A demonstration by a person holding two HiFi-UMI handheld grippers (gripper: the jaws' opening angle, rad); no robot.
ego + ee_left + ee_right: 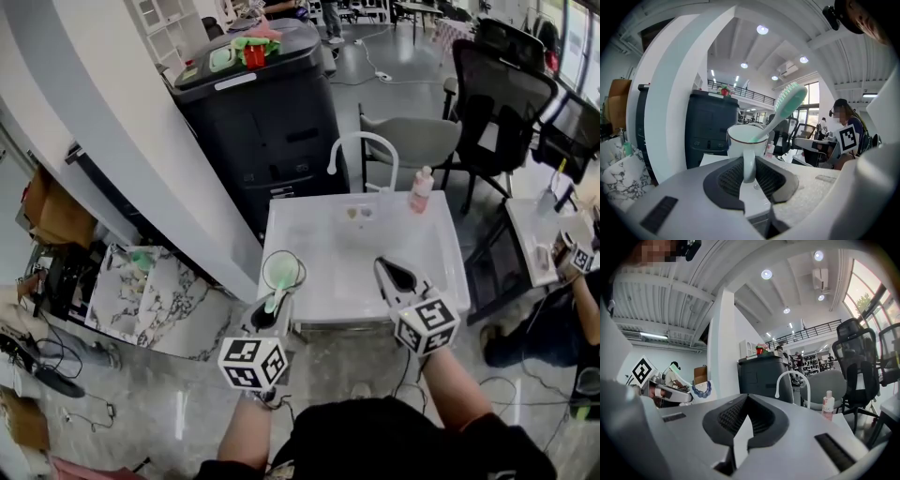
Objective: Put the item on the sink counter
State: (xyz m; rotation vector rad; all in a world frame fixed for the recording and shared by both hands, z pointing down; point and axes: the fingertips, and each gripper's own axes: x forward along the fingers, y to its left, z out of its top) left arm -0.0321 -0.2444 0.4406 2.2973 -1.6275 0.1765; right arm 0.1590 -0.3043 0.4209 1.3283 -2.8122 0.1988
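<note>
A white cup [281, 270] with a green toothbrush [275, 292] standing in it is at the front left corner of the white sink counter [347, 272]. My left gripper [268, 314] is shut on the cup's handle. In the left gripper view the cup [744, 137] stands upright between the jaws of this gripper [749, 171], and the toothbrush [787, 105] leans to the right. Whether the cup rests on the counter I cannot tell. My right gripper [389, 272] hovers over the counter's front right part, shut and empty [749, 416].
A white faucet [361, 145] and a pink bottle [421, 190] stand at the counter's back edge, near the drain [359, 213]. Behind are a black cabinet [262, 103], a grey chair [412, 141] and a black office chair [497, 94]. Another person's gripper [574, 248] works at a table on the right.
</note>
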